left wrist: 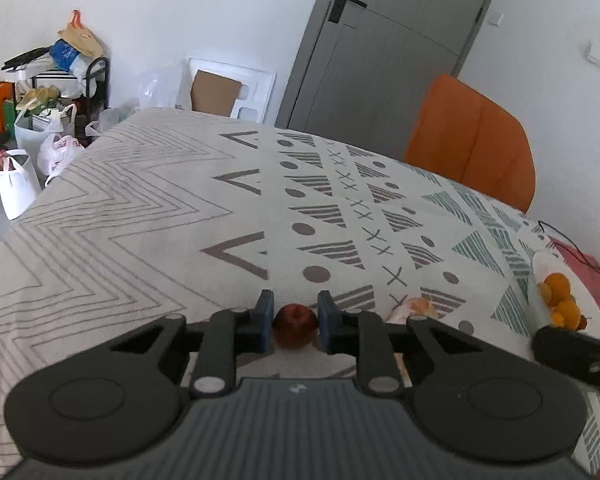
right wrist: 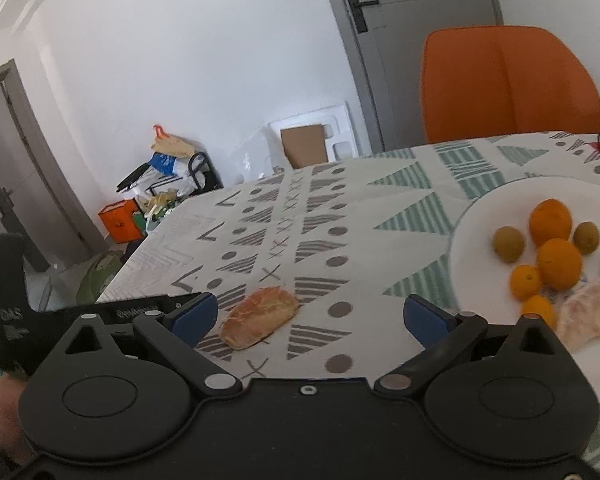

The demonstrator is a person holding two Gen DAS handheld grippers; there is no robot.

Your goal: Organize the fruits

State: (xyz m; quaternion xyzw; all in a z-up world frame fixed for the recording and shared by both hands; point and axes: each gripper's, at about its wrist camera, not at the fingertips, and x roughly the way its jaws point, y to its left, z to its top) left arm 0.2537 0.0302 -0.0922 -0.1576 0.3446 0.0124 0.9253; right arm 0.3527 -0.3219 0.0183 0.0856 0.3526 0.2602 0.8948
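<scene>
Apple (left wrist: 295, 326) between left gripper (left wrist: 295, 320) pads.

Bare tablecloth (left wrist: 140, 216) ahead — plate (right wrist: 480, 208) rightward.

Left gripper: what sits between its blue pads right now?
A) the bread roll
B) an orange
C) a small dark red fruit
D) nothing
C. In the left wrist view the left gripper has its blue pads pressed on both sides of a small dark red fruit on the tablecloth; the oranges lie apart on the plate.
</scene>
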